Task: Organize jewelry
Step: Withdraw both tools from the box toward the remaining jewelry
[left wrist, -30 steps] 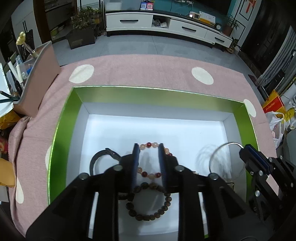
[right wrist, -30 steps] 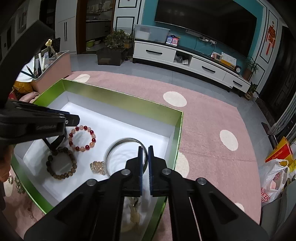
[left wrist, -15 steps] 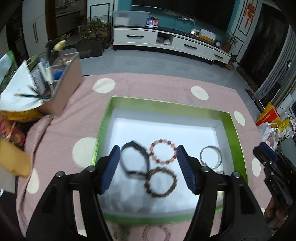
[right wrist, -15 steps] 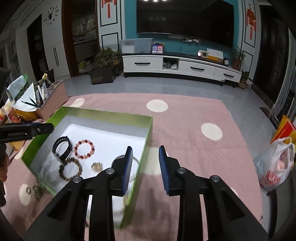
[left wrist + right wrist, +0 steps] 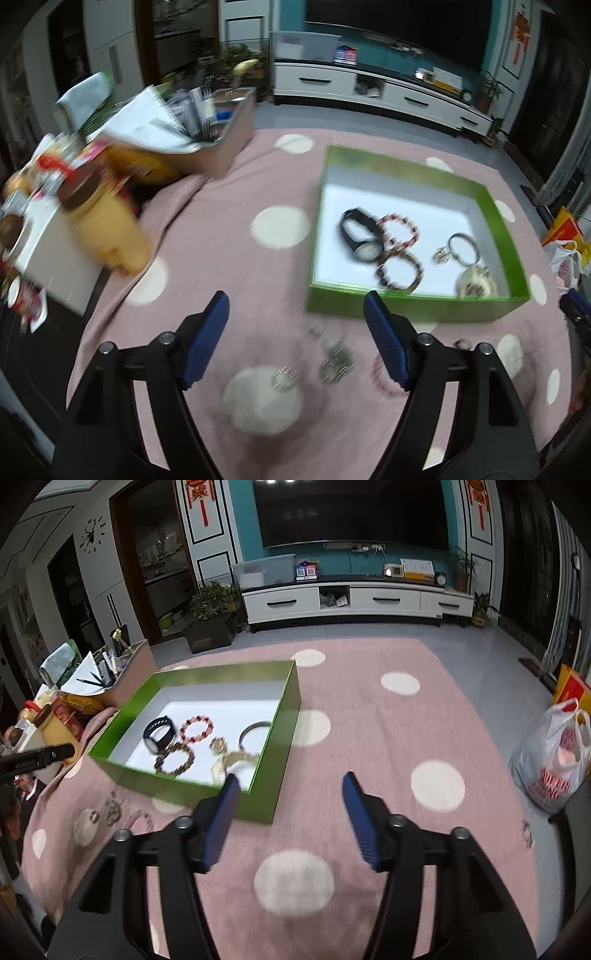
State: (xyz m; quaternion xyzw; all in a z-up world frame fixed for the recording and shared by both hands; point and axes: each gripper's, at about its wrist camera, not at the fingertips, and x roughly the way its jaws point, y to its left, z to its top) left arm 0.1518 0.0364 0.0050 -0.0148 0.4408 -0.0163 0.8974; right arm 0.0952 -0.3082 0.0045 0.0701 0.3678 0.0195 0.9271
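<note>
Jewelry on pink cloth, blurred between left tool fingers.

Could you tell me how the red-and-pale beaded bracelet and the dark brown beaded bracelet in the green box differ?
The red-and-pale beaded bracelet mixes dark red and light pinkish beads; the dark brown beaded bracelet is uniformly dark. The brown one's beads look chunkier. The red-and-pale one lies farther back in the green box, beside the black watch's strap; the brown one sits nearer the front wall, by the watch face. Both are closed bead loops lying flat on the white floor.
</note>
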